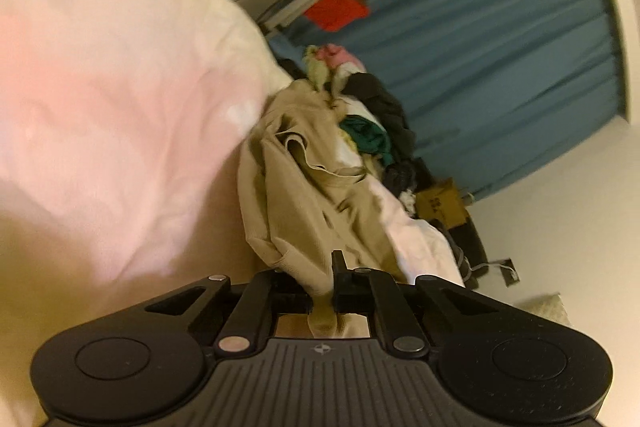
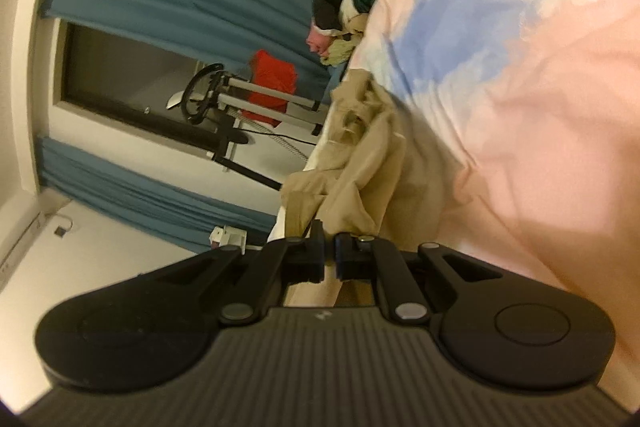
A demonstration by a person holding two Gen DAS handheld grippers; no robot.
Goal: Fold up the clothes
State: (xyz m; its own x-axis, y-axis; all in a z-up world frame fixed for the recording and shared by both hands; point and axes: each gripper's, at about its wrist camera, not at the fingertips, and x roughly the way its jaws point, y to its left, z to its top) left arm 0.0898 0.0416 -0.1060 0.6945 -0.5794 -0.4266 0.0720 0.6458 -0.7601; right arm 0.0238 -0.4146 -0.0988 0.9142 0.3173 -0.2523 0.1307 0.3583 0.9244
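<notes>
The left tongs (image 1: 324, 283) are pinching a fold of the beige garment (image 1: 304, 187); cloth runs down between the two black fingers and out behind them. The grip sits on an edge of the garment, probably so the piece can be lifted clear and opened out for folding. To the left of it the pink quilt (image 1: 104, 75) bulges close to the camera, so the garment seems to lie on a bed. Farther off, behind the beige cloth, a heap of clothes (image 1: 372, 123) waits, dark, green and pink pieces mixed. The blue curtain (image 1: 500, 47) hangs at the far right.

The right tongs (image 2: 329, 255) are pressed together on another bunch of the same garment (image 2: 360, 179), which gathers into a tight neck just above the fingers. Holding two separate points likely serves to stretch the cloth between both hands. To the right the quilt (image 2: 520, 87), pink with blue patches, fills the view. The garment looks crumpled and not yet folded.
</notes>
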